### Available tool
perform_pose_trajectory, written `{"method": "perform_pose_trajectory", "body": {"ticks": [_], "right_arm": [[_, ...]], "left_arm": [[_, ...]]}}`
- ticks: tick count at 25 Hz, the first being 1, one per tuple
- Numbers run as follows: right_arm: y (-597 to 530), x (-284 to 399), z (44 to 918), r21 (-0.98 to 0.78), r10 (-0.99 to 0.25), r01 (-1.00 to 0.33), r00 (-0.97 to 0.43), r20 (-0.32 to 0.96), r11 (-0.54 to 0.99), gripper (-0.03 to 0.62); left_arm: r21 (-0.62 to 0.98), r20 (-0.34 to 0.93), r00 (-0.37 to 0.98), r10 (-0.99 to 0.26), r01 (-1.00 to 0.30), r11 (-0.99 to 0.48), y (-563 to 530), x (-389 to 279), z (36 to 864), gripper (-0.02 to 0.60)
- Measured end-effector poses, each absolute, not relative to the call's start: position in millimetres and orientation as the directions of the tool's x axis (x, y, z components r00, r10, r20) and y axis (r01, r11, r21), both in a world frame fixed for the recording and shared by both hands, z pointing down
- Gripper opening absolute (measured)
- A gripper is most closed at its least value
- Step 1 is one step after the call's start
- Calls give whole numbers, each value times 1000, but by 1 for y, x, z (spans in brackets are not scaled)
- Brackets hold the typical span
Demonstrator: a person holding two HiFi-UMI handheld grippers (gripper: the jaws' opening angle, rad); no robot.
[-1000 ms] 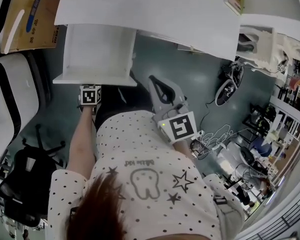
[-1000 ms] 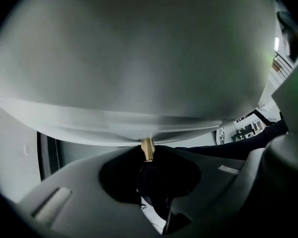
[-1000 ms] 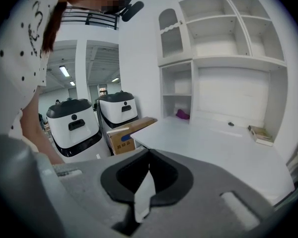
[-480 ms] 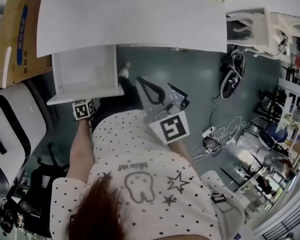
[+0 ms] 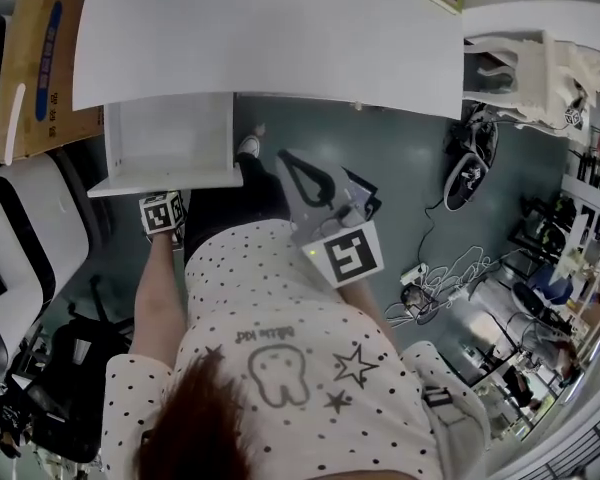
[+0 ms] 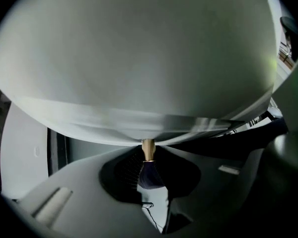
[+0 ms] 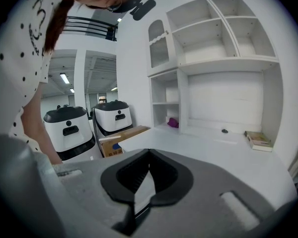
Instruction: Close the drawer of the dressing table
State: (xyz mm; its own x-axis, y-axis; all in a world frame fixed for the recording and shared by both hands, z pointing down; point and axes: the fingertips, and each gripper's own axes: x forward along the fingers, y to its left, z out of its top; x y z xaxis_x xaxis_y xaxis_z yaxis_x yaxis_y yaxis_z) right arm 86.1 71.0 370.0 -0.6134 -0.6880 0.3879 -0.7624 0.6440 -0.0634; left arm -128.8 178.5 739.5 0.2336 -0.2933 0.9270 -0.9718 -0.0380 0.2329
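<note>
At the drawer front, left gripper view: the drawer fills the upper frame. Its white face is close against my left tongs, with its lower edge right at the tips.
Left tongs: spread a little. A thin tan stub over a dark shape shows in the gap at the tips. I cannot tell whether it is a pull or something beyond, so no pinch is confirmed.
Right gripper view: my right tongs are pressed together at the tips and hold nothing. They are raised over the tabletop and face the shelves.
Head view, drawer: pulled out toward me from under the left part of the tabletop, empty, not yet flush.
Head view, tongs: the left cube is just beside the middle of the front. The right tongs are well apart from it, off to the right.
Step, my judgement: pushing the drawer in.
Method advised: press level and square on the front, straight along its travel, so it does not skew.
Risk: the tips sit low on the face and could slip under its edge. Seat them higher.
Right tongs: hold clear of the closing gap.
Finish: front flush with the tabletop edge.
</note>
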Motion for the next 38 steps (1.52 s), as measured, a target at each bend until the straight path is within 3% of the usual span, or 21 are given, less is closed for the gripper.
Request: {"method": "perform_pose_trajectory", "body": {"ticks": [9, 38], "right_arm": [[70, 82, 373, -79, -650, -728, -651, 392, 681, -3], [60, 74, 367, -29, -703, -769, -598, 384, 638, -3]], "left_arm": [[213, 928, 217, -303, -976, -48, 150, -130, 738, 66], [277, 907, 294, -300, -956, -100, 126, -123, 746, 67]]}}
